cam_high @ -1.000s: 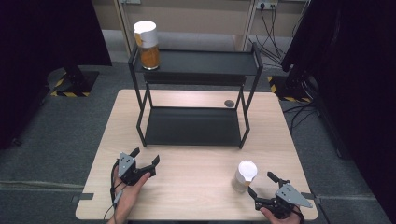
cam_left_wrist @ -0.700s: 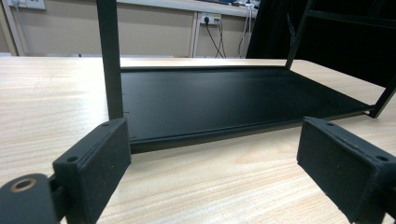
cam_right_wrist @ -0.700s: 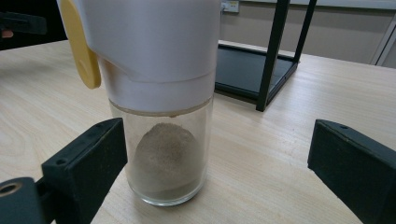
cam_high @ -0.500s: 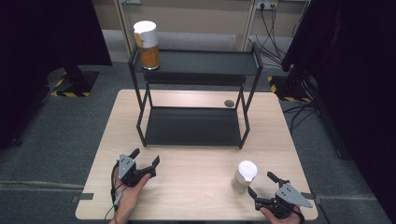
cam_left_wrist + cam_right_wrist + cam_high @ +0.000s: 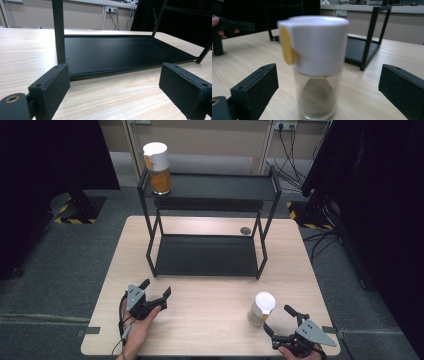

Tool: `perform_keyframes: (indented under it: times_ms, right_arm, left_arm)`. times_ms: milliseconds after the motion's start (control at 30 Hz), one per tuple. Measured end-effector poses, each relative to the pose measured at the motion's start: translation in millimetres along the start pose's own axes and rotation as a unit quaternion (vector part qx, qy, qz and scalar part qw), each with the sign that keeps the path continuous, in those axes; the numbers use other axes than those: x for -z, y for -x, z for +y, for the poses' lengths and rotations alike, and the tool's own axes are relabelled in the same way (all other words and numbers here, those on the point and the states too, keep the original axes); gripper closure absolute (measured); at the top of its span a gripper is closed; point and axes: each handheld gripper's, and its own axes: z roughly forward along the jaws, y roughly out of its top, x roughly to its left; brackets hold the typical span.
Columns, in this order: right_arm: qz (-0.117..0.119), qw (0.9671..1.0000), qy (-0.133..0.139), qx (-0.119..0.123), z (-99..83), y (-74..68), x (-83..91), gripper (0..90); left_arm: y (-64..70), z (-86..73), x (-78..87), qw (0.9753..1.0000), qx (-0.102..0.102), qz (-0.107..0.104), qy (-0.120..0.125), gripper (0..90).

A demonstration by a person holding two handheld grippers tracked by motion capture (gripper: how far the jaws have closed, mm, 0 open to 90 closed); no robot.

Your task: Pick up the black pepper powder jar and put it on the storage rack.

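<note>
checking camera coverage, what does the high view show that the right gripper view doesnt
High view alone: a second jar with orange contents on the rack's top shelf, a small dark disc on the table, and the grey floor.

Right gripper view alone: the near jar's yellow lid tab and the brownish contents behind its glass.

Both: the white-lidded jar standing on the table before the open right gripper, the black rack, and the left gripper, open.

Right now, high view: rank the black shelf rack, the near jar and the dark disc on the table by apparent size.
1. Black shelf rack, by far the largest.
2. Near jar, white-capped, beside the right gripper.
3. Dark disc, smallest.
</note>
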Motion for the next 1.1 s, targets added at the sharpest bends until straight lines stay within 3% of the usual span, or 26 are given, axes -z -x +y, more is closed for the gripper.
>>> perform_keyframes:
  times_ms: [133, 333, 900, 1100]
  right_arm:
    - [0.007, 0.9999, 0.002, 0.007, 7.5, -5.8, -2.7, 2.9]
    - [0.027, 0.9995, 0.012, -0.010, 15.8, -8.2, -11.3, 6.4]
    - [-0.053, 0.9984, -0.012, -0.012, 32.7, -39.5, -31.4, 21.8]
    - [-0.069, 0.9972, -0.018, -0.021, 32.2, -43.1, -33.3, 27.9]
  left_arm:
    - [0.4, -0.6, 0.4, 1.0000, -0.001, 0.000, 0.002, 9.3]
    - [-0.5, -0.3, 0.2, 1.0000, 0.000, -0.002, 0.001, 9.3]
    - [-0.9, 0.2, -0.2, 1.0000, -0.002, -0.005, -0.001, 9.5]
    - [-1.1, 0.0, -0.1, 1.0000, -0.002, -0.005, 0.000, 9.5]
